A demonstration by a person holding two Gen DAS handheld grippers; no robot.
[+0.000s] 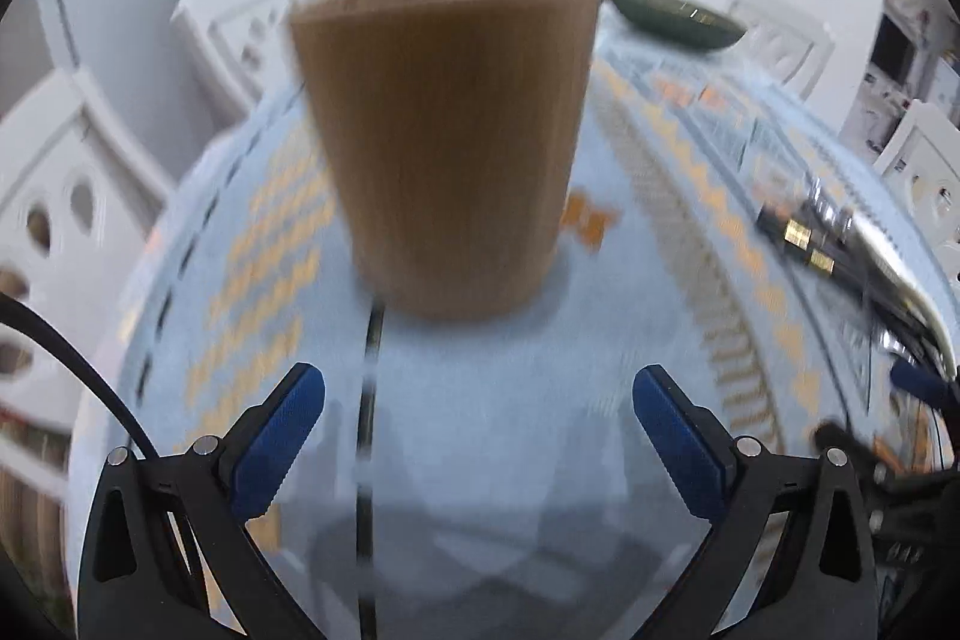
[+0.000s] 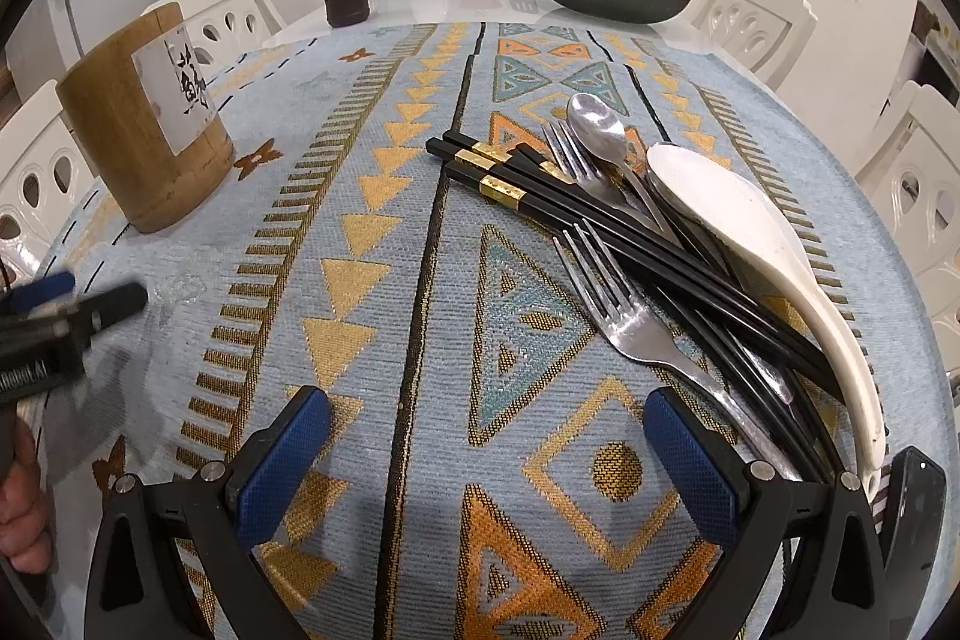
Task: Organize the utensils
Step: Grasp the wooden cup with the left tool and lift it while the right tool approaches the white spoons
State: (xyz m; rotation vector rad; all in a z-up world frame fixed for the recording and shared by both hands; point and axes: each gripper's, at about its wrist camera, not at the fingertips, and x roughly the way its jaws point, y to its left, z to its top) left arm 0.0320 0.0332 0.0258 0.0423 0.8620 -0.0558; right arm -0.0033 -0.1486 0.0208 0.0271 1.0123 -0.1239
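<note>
We keep both tools wide open and empty, the left tool (image 1: 479,436) facing the bamboo holder (image 1: 447,142) to steady it probably, while the right tool (image 2: 486,466) waits near the utensil pile (image 2: 648,244), lying well right of the holder.
</note>
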